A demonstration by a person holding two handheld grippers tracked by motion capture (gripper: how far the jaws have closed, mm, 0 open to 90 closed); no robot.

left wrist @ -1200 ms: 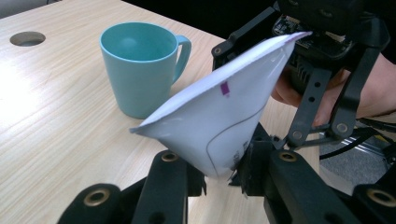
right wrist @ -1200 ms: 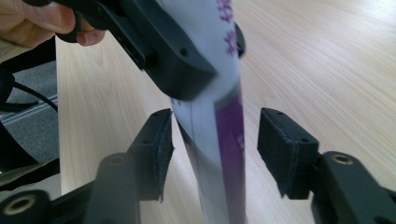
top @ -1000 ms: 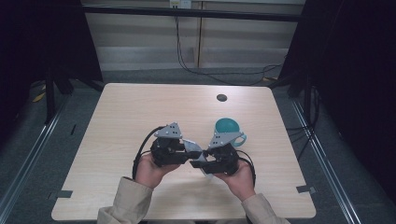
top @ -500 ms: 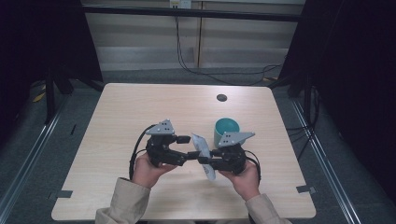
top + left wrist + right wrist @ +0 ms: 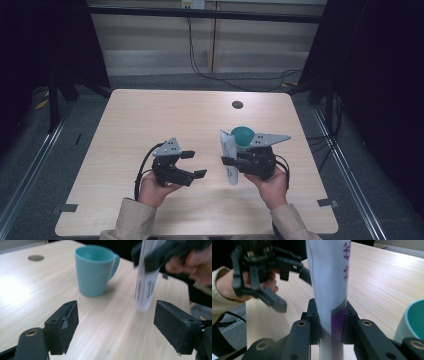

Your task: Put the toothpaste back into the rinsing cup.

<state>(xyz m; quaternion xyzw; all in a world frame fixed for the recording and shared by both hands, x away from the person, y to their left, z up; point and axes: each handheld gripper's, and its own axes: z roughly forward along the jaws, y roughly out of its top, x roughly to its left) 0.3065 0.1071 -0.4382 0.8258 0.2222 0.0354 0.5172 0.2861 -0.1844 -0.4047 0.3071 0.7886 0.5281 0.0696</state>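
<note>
Table (image 5: 150,125) is light wood grain, with a dark round hole (image 5: 237,105) near the far edge; beyond it grey floor, black frame posts and cables along a pale wall. White tube (image 5: 229,156) with purple and dark print sits between my two hands, off the tabletop, lying across the right jaws. Right gripper (image 5: 331,322) is clamped on the tube's lower part. Left gripper (image 5: 125,322) has jaws wide apart, holding nothing, hovering near the tube without touching. Teal mug (image 5: 94,270) stands upright just behind the right gripper, handle side toward it.
</note>
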